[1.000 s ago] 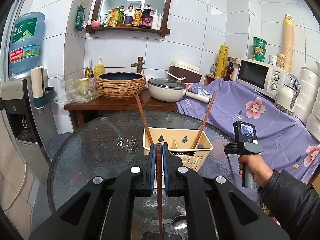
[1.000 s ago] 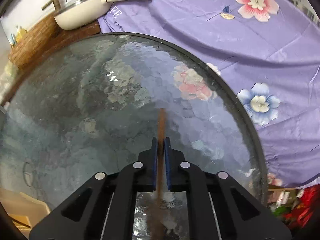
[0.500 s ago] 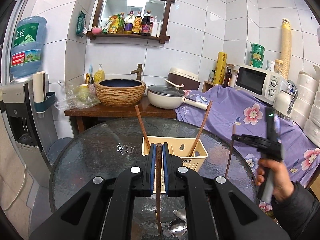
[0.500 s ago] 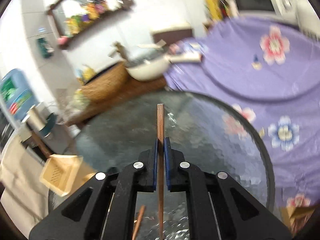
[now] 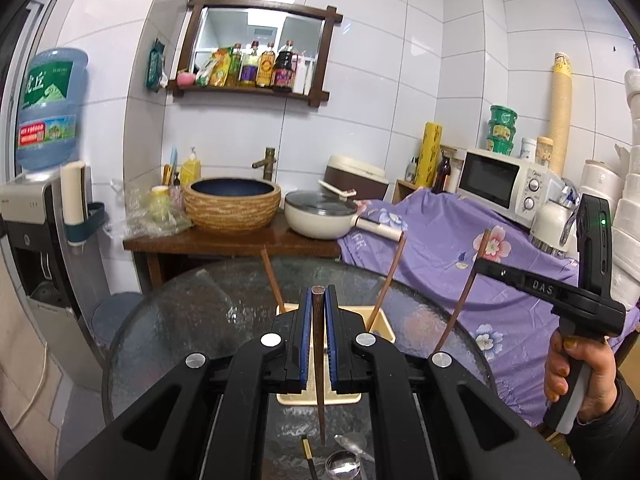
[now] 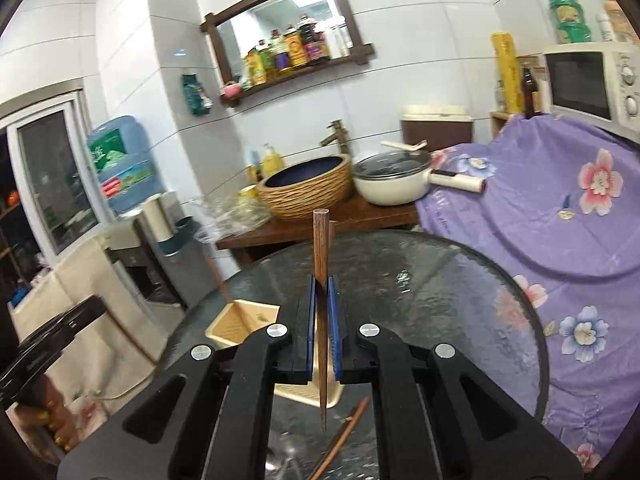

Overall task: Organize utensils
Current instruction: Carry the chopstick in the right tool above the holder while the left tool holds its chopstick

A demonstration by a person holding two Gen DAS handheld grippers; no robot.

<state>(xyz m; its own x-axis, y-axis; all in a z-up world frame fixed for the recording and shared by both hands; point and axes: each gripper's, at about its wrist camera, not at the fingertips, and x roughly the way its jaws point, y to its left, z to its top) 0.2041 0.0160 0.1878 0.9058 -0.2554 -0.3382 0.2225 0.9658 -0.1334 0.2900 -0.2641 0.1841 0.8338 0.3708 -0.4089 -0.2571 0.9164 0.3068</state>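
Note:
My left gripper (image 5: pixel 319 300) is shut on a brown wooden chopstick (image 5: pixel 320 400) that hangs upright, thin end down, above the glass table (image 5: pixel 180 320). Just behind it stands a cream utensil basket (image 5: pixel 386 326) with two chopsticks (image 5: pixel 272 280) leaning in it. To the right, a hand holds my right gripper (image 5: pixel 480 264), shut on another chopstick (image 5: pixel 462 304). In the right wrist view that gripper (image 6: pixel 321 292) clamps its chopstick (image 6: pixel 321 248) upright, with the basket (image 6: pixel 240 320) down to the left. A loose chopstick (image 6: pixel 340 440) lies on the glass below.
A metal spoon (image 5: pixel 342 468) and a dark gold-banded stick (image 5: pixel 308 456) lie on the near part of the table. Purple flowered cloth (image 5: pixel 460 248) covers the counter at right, under a microwave (image 5: pixel 500 182). Behind are a woven basin (image 5: pixel 232 204), a cream pot (image 5: pixel 320 216) and a water dispenser (image 5: pixel 36 220).
My right gripper rose with its chopstick and tipped up from facing the table to facing the wall. My left gripper lifted its chopstick a little above the basket.

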